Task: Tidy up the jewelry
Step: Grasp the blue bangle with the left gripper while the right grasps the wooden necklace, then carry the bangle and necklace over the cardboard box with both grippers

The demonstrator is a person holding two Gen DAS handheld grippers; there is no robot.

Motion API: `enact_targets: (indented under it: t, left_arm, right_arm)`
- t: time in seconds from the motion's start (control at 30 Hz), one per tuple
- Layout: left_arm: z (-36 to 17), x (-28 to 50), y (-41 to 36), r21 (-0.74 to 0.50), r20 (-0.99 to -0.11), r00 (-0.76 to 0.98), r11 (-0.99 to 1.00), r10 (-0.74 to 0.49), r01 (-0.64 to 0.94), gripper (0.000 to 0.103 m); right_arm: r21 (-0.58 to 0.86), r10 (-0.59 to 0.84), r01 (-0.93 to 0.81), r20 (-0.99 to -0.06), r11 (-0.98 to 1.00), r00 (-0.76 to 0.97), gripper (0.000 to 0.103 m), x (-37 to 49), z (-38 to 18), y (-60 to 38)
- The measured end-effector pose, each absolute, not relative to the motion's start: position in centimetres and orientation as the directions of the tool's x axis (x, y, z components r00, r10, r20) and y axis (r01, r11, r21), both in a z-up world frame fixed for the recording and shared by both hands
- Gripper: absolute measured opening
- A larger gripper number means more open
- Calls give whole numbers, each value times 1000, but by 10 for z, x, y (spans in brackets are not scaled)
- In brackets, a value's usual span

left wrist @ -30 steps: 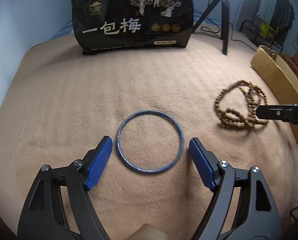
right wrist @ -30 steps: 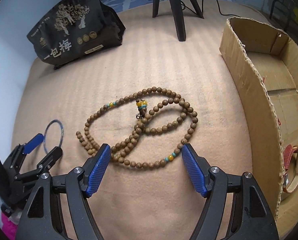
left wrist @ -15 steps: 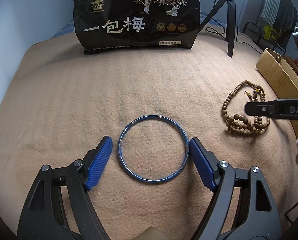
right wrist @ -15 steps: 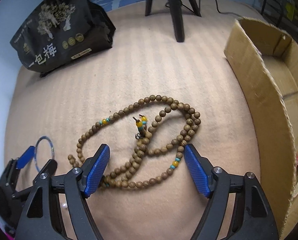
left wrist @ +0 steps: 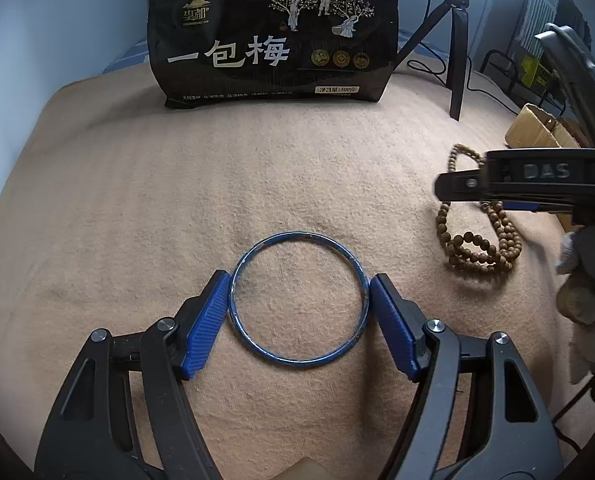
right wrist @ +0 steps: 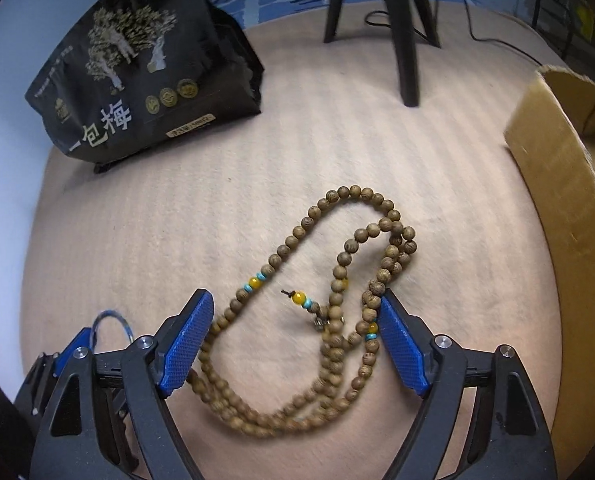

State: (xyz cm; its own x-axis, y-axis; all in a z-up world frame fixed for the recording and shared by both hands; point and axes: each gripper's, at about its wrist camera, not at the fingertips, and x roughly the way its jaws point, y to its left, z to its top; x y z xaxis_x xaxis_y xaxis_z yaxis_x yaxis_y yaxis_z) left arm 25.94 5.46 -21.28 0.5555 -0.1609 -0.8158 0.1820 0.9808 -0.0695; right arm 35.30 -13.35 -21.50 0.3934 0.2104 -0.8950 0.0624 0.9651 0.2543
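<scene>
Here, your tan blanket (left wrist: pixel 145 208) carries everything: a black snack bag (left wrist: pixel 271 34) standing at the far edge, a tripod (left wrist: pixel 457 48) beside it, and a cardboard box (right wrist: pixel 569 216) on the right. Your right gripper (right wrist: pixel 293 344), jaws just widened and gripping nothing, straddles the wooden bead necklace (right wrist: pixel 337 280) lying loose on the blanket. Your left gripper (left wrist: pixel 299 316) has just narrowed around the blue bangle (left wrist: pixel 299 298); its pads (left wrist: pixel 209 320) meet the ring's sides, which lies flat.
</scene>
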Motion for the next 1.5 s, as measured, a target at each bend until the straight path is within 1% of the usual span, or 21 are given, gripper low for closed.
enact_targets:
  t: [0.03,0.1,0.17,0.23,0.27,0.33,0.37,0.4,0.43,0.47,0.5,0.53,0.57,0.6,0.63,0.73,0.8,0.87,1.1,1.5]
  left_arm:
    - [-213,259,55,-71,-815,556,981,-162,182,74]
    - [-213,259,56,-75,-814,557,980,-166,182,73]
    - [-213,259,57,-79,-813,557,981,-167,179,73]
    - [-213,259,57,-80,-812,559,981,-167,177,73]
    - [-213,259,57,-80,-812,560,981,-167,177,73]
    - [-212,258,58,-79,-810,562,981,-167,177,73]
    - [-212,257,57,-79,-810,562,981,-167,177,73]
    - [-212,257,57,-79,-809,563,981,-167,177,73]
    - [-212,257,58,-81,-809,563,981,-168,176,73]
    - [-212,257,58,-84,-809,563,981,-169,174,73]
    - [-211,257,58,-86,-808,564,981,-170,172,73]
    - [-211,257,58,-88,-808,564,982,-170,169,73]
    - [-210,256,58,-89,-808,564,982,-170,168,73]
    - [-210,256,58,-89,-808,565,982,-169,167,73]
    - [-210,254,58,-89,-808,565,982,-169,166,73]
    - [-207,250,57,-84,-807,566,982,-167,169,73]
    - [-205,247,56,-81,-805,569,982,-167,173,73]
    - [-201,244,54,-77,-802,574,981,-168,180,73]
    - [-183,234,50,-72,-784,597,980,-171,186,73]
    - [-134,214,35,-75,-736,645,972,-204,223,73]
  right_arm:
    - [241,200,55,-896,969,396,83,353,-215,-129]
    - [184,161,21,-902,983,400,90,356,-217,-115]
    - [107,105,-18,-907,994,408,92,358,-220,-100]
    - [27,53,-66,-905,997,421,92,356,-223,-85]
    - [13,49,-86,-905,996,423,91,353,-221,-81]
    - [21,61,-103,-910,995,409,89,354,-220,-81]
    - [27,71,-113,-912,993,405,85,355,-220,-82]
    - [25,74,-124,-910,992,408,80,354,-219,-83]
    - [21,76,-136,-908,990,412,77,352,-218,-84]
    - [18,81,-153,-906,988,415,67,350,-217,-85]
    - [21,89,-165,-905,986,415,56,348,-216,-86]
    - [35,107,-179,-904,983,414,47,347,-214,-88]
    - [42,117,-186,-903,982,414,30,346,-213,-92]
    - [39,118,-194,-902,980,415,19,343,-212,-93]
    - [40,123,-203,-901,978,416,15,341,-211,-94]
    - [71,154,-204,-890,976,429,13,331,-204,-94]
    - [102,181,-202,-887,974,425,10,319,-200,-107]
    - [143,212,-189,-880,972,426,10,311,-193,-119]
    - [203,268,-185,-842,961,468,9,291,-163,-139]
    - [216,293,-200,-755,956,587,9,262,-103,-162]
